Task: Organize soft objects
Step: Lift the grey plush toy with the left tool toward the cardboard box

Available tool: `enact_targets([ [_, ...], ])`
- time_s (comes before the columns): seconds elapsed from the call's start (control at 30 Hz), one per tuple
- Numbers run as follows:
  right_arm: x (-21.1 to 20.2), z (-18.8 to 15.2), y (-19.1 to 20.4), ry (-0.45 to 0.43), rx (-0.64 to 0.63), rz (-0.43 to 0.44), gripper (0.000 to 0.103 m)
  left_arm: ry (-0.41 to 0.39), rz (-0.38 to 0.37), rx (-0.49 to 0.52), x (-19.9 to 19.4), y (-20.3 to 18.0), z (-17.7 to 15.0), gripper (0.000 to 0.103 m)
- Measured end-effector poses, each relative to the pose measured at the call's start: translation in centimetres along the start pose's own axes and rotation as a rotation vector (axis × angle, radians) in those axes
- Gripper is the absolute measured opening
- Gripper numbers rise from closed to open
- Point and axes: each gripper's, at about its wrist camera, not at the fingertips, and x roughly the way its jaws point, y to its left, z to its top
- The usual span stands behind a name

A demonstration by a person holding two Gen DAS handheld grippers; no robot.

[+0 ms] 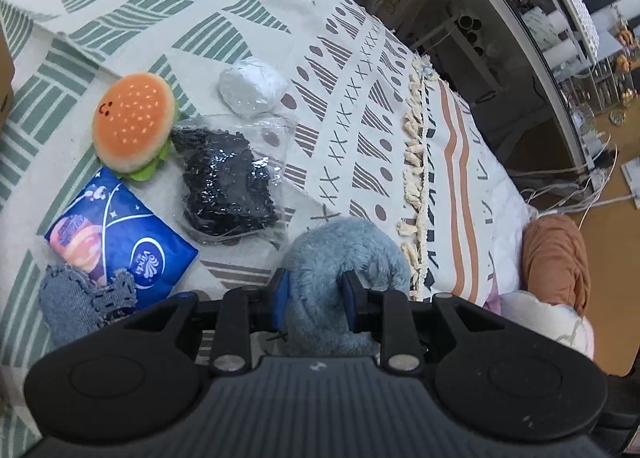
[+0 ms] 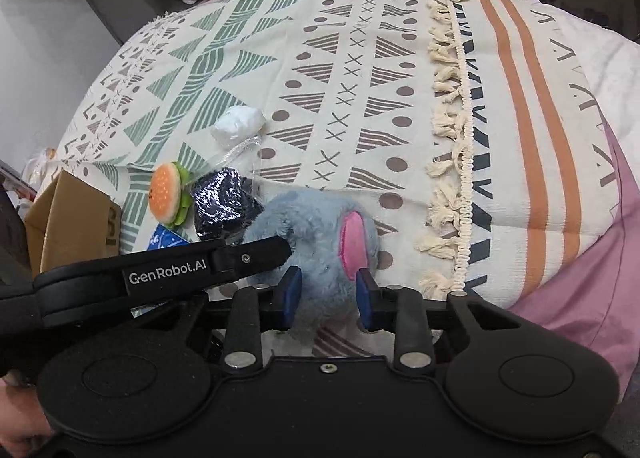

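Both grippers, left [image 1: 314, 300] and right [image 2: 329, 300], clamp the fluffy blue-grey plush toy [image 2: 316, 234], while the orange felt burger [image 1: 134, 125] at ten o'clock awaits sorting.

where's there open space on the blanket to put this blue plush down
Free: the brown-patterned stretch between the white bundle and the tassel fringe, and the orange-striped band beyond it. Crowded: the left corner, where the burger plush, black bag, tissue pack and cardboard box cluster beside the blue plush.
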Motion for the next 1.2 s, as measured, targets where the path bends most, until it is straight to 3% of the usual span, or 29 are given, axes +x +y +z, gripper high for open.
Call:
enact_targets([
  [0.1, -0.2, 0.3, -0.2, 0.004, 0.040, 0.033, 0.026, 0.002, -0.011, -0.029, 0.0, 0.6, 0.1, 0.025],
  [0.33, 1.1, 0.8, -0.3, -0.001, 0.030, -0.018, 0.023, 0.003, -0.012, -0.039, 0.2, 0.7, 0.0, 0.023],
  [0.57, 0.7, 0.6, 0.2, -0.023, 0.018, -0.016, 0.017, 0.000, -0.008, -0.045, -0.1, 0.5, -0.1, 0.020],
  [1.2, -4.9, 1.2, 5.5, -0.135, -0.083, 0.010, 0.017, -0.117, -0.060, -0.046, -8.2, 0.4, 1.0, 0.020],
])
